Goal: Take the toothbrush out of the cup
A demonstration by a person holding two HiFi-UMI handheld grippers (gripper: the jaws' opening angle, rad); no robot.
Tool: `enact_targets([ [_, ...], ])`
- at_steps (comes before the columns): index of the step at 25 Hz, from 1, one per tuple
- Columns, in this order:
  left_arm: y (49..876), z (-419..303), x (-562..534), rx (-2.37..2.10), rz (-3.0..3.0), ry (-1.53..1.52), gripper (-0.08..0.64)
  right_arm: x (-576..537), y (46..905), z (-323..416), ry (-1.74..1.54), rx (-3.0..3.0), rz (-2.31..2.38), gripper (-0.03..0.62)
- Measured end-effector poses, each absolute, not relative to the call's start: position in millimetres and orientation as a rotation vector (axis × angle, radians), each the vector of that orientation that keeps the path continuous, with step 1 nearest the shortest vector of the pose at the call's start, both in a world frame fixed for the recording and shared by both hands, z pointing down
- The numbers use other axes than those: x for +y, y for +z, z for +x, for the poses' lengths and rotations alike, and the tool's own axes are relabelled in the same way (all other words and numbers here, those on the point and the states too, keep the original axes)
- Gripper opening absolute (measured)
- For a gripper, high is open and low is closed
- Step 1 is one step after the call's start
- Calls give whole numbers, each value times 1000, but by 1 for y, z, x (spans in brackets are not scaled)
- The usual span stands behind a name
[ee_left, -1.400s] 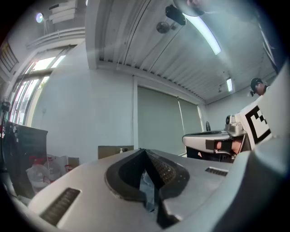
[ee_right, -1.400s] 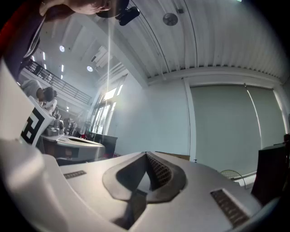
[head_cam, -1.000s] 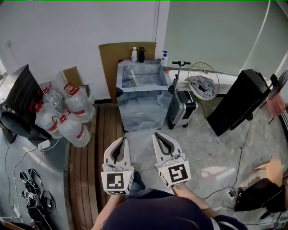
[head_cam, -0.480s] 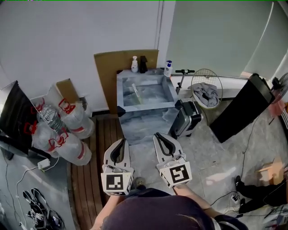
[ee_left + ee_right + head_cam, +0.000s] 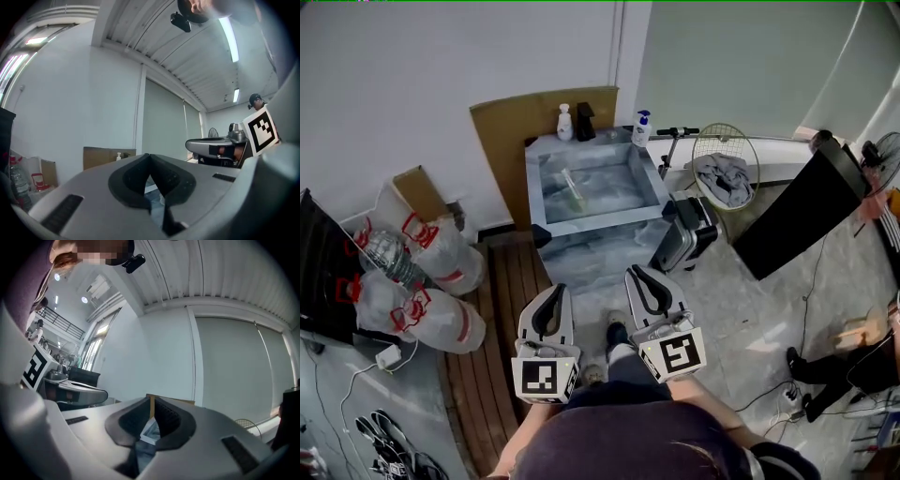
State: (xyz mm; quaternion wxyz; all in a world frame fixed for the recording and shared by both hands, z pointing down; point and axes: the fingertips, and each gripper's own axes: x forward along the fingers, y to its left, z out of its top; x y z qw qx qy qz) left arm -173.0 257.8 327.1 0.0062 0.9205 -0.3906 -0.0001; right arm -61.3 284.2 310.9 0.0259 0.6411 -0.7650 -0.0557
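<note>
Since earlier frame our shoe [image 5: 617,332] steps forward between tongs; basin [image 5: 600,218] drifts left. Left tongs [image 5: 553,290]: tips pressed together, empty. Right tongs [image 5: 637,272]: near-closed, thin slit, empty. Cup [image 5: 573,195] and toothbrush [image 5: 568,180] blur into one pale shape in basin, well ahead of both tongs.

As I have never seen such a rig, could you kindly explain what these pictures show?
A person holds a clamp tool in each hand: the left gripper and the right gripper. The wide picture comes from a head camera looking down; the other two from cameras riding on the grippers, looking along their jaws. Both pairs of jaws are closed on nothing. Ahead stands a sink unit with bottles on its back edge; a slim pale item in its basin is too small to name.
</note>
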Motion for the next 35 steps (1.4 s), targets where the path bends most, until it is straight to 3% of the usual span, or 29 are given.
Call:
enact_targets([
  [22, 326, -96, -7, -1528, 2764, -13, 23, -18, 344, 16, -200, -2571, 1635, 31],
  [26, 336, -83, -40, -1575, 2724, 10, 23, -53, 356, 18, -280, -2600, 1487, 31],
  [35, 359, -70, -73, -1596, 2668, 136, 23, -95, 409, 30, -86, -2582, 1433, 31],
])
